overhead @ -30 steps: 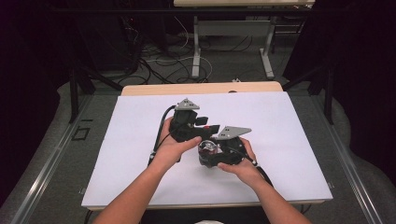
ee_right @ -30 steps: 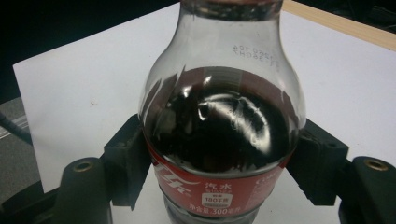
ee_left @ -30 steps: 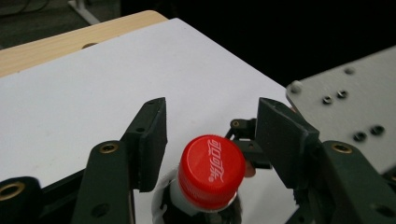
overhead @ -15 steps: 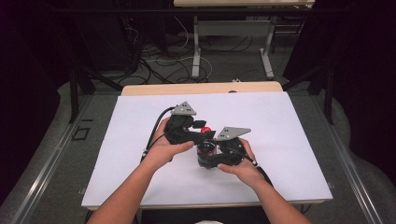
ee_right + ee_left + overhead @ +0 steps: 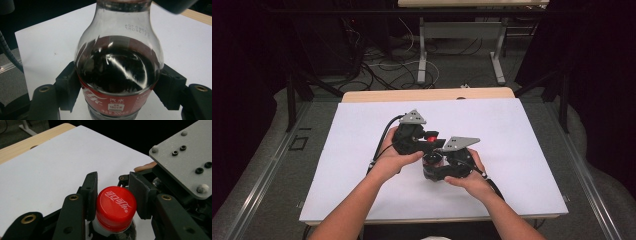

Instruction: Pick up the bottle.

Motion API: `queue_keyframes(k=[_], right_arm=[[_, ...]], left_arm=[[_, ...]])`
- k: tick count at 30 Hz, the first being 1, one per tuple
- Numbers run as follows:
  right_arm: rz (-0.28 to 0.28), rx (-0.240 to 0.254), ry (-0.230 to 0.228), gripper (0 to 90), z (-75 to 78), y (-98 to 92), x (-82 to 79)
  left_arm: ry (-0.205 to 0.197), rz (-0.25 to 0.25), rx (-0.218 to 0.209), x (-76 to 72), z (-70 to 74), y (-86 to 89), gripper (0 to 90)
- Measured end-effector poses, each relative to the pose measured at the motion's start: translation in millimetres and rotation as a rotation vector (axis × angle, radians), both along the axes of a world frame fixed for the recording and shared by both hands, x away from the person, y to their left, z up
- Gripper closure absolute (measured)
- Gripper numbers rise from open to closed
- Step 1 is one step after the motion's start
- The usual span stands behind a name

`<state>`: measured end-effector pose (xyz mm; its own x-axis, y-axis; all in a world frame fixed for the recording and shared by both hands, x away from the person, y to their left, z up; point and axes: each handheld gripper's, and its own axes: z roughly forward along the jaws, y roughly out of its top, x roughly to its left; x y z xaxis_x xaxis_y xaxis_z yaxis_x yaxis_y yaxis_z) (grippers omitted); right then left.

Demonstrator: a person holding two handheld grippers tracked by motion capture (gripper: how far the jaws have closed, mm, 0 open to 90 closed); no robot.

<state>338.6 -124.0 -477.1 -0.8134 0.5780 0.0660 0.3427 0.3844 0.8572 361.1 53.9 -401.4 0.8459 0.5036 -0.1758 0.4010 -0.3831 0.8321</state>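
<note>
The left gripper (image 5: pixel 116 195) had just been closing, and its jaws now stood shut on the red cap (image 5: pixel 116 206) of the cola bottle (image 5: pixel 118 72), one pad pressed to each side of the cap. In the high view a second earlier the left gripper sat a little apart from the bottle's top; it now lay against the red cap (image 5: pixel 431 136), beside the right gripper (image 5: pixel 437 162). The right gripper's jaws (image 5: pixel 120 87) were clamped on the bottle's body at the label band, with the dark drink filling it up to the shoulder. The bottle was thus held between the two grippers, just above the white sheet (image 5: pixel 522 150) near the middle of the table (image 5: pixel 387 95), neck toward the left gripper. Both hands kept their place. Judgement: body braced and cap gripped, so the set-up for unscrewing looked complete; the next move would likely be a twist of the left wrist. Risk: pads slipping on the ribbed cap.
</note>
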Motion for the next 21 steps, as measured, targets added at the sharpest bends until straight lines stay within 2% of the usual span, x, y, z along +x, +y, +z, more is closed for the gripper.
queue_keyframes(k=[3, 6, 7, 10, 12, 15, 16, 17, 19, 21], right_arm=[[-0.011, -0.006, 0.0, 29.8, -0.2, -0.4, 0.3], [-0.027, -0.004, 0.007, 29.8, -0.5, -0.3, 0.3], [-0.03, -0.005, 0.007, 29.8, -0.7, -0.4, 0.5], [-0.056, -0.003, 0.014, 29.8, -0.4, -0.8, 0.3], [-0.054, -0.013, 0.019, 29.8, 0.0, -1.8, 0.4], [-0.077, -0.011, 0.016, 29.8, -0.7, -2.6, 1.2], [-0.084, -0.015, 0.017, 29.9, -1.0, -2.7, 1.6], [-0.089, -0.013, 0.016, 29.9, -1.5, -2.8, 2.0], [-0.087, -0.011, 0.019, 29.9, -1.9, -3.8, 2.7], [-0.091, -0.012, 0.03, 29.8, -1.5, -4.6, 3.4]], left_arm=[[-0.001, 0.024, 0.008, -0.7, -0.3, -1.5, 60.3], [-0.003, 0.078, 0.012, -3.1, -0.4, -5.2, 60.4], [-0.018, 0.086, 0.024, -2.6, -0.2, -5.6, 60.5], [-0.018, 0.115, 0.028, -2.7, 0.3, -9.0, 60.6], [-0.014, 0.143, 0.031, -2.7, 0.5, -11.3, 60.5], [-0.003, 0.193, 0.014, -3.5, -0.4, -16.1, 60.7], [0.018, 0.217, 0.033, -3.1, 0.5, -17.7, 60.7], [0.018, 0.217, 0.033, -3.1, 0.5, -17.7, 60.6], [0.029, 0.256, 0.036, -3.0, 0.8, -22.0, 60.6], [0.028, 0.25, 0.034, -2.7, 1.0, -22.5, 60.4]])
